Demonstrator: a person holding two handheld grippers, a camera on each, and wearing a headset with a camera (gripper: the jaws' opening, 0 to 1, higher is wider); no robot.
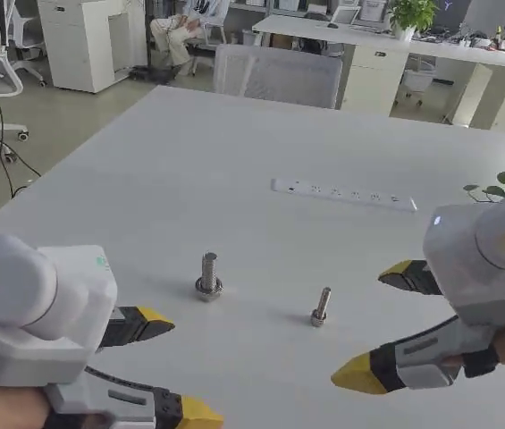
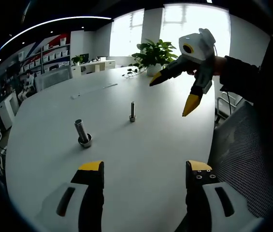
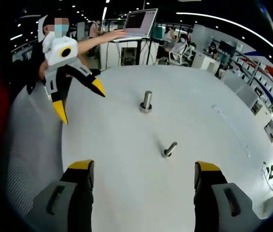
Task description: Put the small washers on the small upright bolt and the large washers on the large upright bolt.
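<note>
Bolts stand upright on the white tabletop (image 1: 189,161), near each other in front of the person: the large bolt (image 1: 208,275) to the left, the small bolt (image 1: 321,307) to the right and a little nearer. A wider ring sits at the foot of each; whether that is a washer or the bolt's own head cannot be told. The left tongs (image 1: 180,366) hang low at the near left with the yellow tips spread wide and nothing between them. The right tongs (image 1: 364,328) hover at the near right, just as wide and holding nothing. Neither touches a bolt. In each gripper view both bolts lie ahead of the spread jaws. A white power strip (image 1: 343,194) lies farther back on the tabletop, well apart from the bolts.
</note>
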